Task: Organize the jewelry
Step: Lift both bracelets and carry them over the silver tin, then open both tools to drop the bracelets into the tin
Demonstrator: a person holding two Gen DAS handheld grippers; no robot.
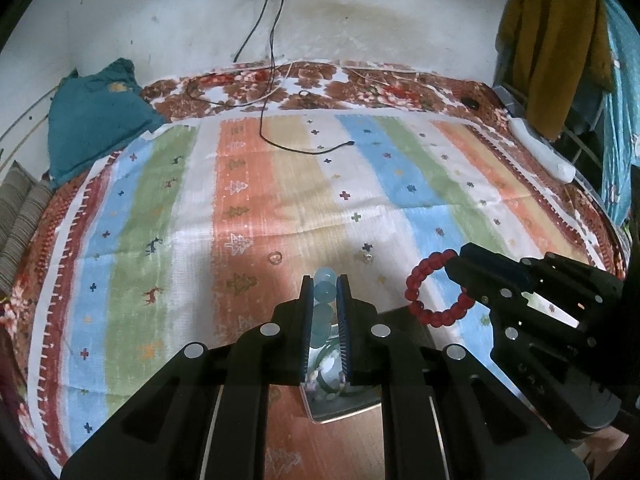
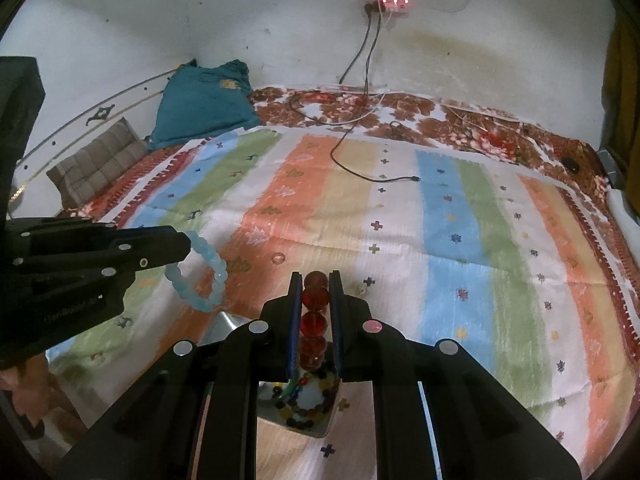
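Directly beneath both pairs of fingers a shallow metal tray (image 2: 224,322) is seen, its reflective floor already carrying mixed beaded pieces (image 2: 308,404) (dark, amber and green beads, individual items not separable). The coming move is judged to turn on this relation: the tray lies straight below and slightly behind the fingertips, so a lowering and release is what appears to be called for.

The left gripper (image 1: 325,284) is closed on a pale blue bracelet (image 1: 325,292), its round translucent beads pinched between the ribbed blue pads, the loop hanging edge-on along the finger axis. The right gripper (image 2: 316,282) is likewise pressed onto a red bracelet (image 2: 316,298) of glossy, glass-like beads, held in the same edge-on manner. From the opposite cameras each loop is shown as a full ring, hanging free above the bed. Neither gripper is clearly nearer the tray.

Just beyond the fingertips two small pieces remain on the striped bedsheet (image 1: 280,184): a ring (image 1: 275,257) and a smaller item (image 1: 367,257), too small to identify. Farther off a black cable (image 1: 304,148) lies across the soft, creased cloth.
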